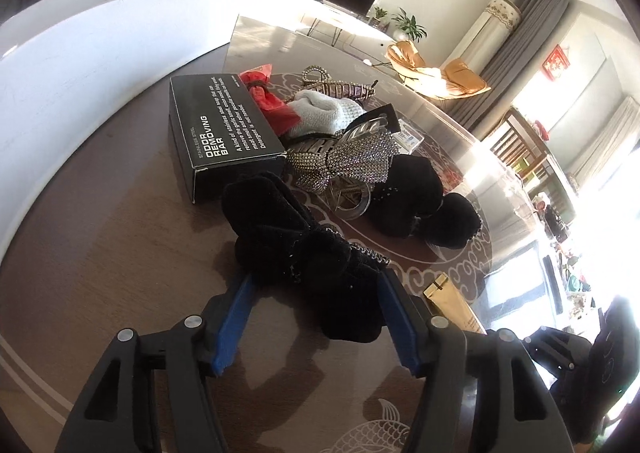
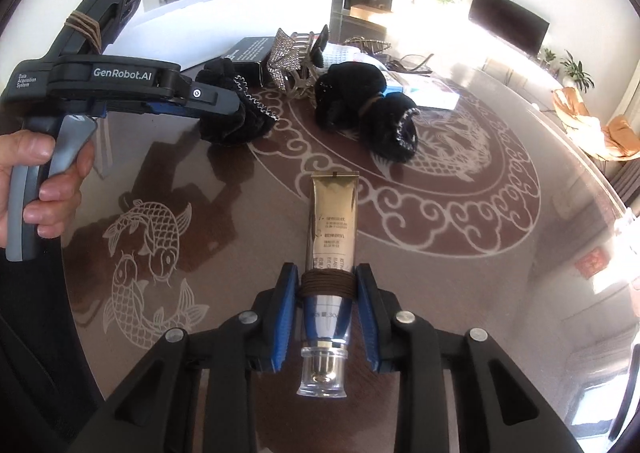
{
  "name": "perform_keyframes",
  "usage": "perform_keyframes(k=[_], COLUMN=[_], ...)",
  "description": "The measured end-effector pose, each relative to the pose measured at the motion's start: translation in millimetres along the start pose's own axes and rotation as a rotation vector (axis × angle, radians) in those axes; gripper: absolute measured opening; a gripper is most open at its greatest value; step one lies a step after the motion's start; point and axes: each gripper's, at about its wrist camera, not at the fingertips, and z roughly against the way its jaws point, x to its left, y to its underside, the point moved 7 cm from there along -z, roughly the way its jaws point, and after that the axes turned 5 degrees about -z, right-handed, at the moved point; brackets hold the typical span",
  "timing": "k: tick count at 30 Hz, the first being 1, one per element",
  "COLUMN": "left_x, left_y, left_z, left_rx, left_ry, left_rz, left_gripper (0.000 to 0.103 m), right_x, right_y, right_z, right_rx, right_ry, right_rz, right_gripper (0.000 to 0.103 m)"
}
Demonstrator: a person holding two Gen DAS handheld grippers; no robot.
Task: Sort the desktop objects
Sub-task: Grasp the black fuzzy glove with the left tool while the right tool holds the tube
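The right gripper (image 2: 327, 285) is clamped on a gold cream tube (image 2: 330, 229) at its brown-cord-wrapped neck, clear cap toward the camera, above the patterned brown table (image 2: 460, 221). The left gripper (image 1: 316, 293) stands parted around a black velvet bow (image 1: 304, 253), its blue pads (image 1: 236, 313) not pressing it. Beyond lie a black box (image 1: 224, 125) marked ODOR REMOVING BAR, a rhinestone bow clip (image 1: 344, 165) and a black scrunchie (image 1: 420, 205).

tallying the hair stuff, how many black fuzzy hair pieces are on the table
2. One black velvet bow lies between the open left claw fingers; one black double pom-pom piece lies beyond it, beside the rhinestone bow. More may be hidden in the pile.
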Motion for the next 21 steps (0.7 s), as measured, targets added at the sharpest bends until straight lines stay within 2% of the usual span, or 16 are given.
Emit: perform_keyframes(k=[5,7,10,14,16,17,18,19,20,21], left_x=[10.2,9.7,8.5,15.1,23.8,26.2,27.1,25.9,22.6,17.9], left_y=[-12.4,-20.5,-24.6,-12.6,-7.3,-6.1,-5.7,-6.1,-5.6,-4.1], left_z=[-8.8,-18.0,-23.7,-6.6,3.1,6.1,7.6,8.2,7.5,5.1], left_rx=[0.004,0.013,0.046,0.082,0.096,0.108,0.116,0.121,0.127,0.142], left_ry=[-0.026,-0.069,-0.152,-0.192,-0.19,-0.178,-0.169,-0.161,-0.157,-0.162], left_rz=[0.128,0.139,0.072,-0.117,-0.14,-0.138,-0.135,-0.134,-0.14,-0.153], left_gripper=[0.063,0.063,0.064,0.065,0.065,0.065,0.065,0.065,0.065,0.065], right_x=[-12.7,-12.6,-9.6,-11.2,-10.6,-8.7,-6.1,-3.0,0.8,3.8], right_y=[7.5,5.1,7.2,10.6,10.6,9.8,8.6,7.7,6.4,5.0], right_z=[3.9,1.0,0.9,2.9,2.6,1.7,-0.3,-3.8,-6.9,-9.6], right_rx=[-0.032,-0.053,-0.065,-0.067,-0.068,-0.066,-0.057,-0.039,-0.021,-0.002], right_ry=[-0.025,-0.023,-0.016,-0.043,-0.076,-0.096,-0.106,-0.107,-0.114,-0.115], right_rz=[-0.102,-0.128,-0.132,-0.139,-0.143,-0.137,-0.123,-0.104,-0.079,-0.057], right_gripper=[0.032,0.033,0.034,0.037,0.045,0.057,0.076,0.085,0.091,0.092])
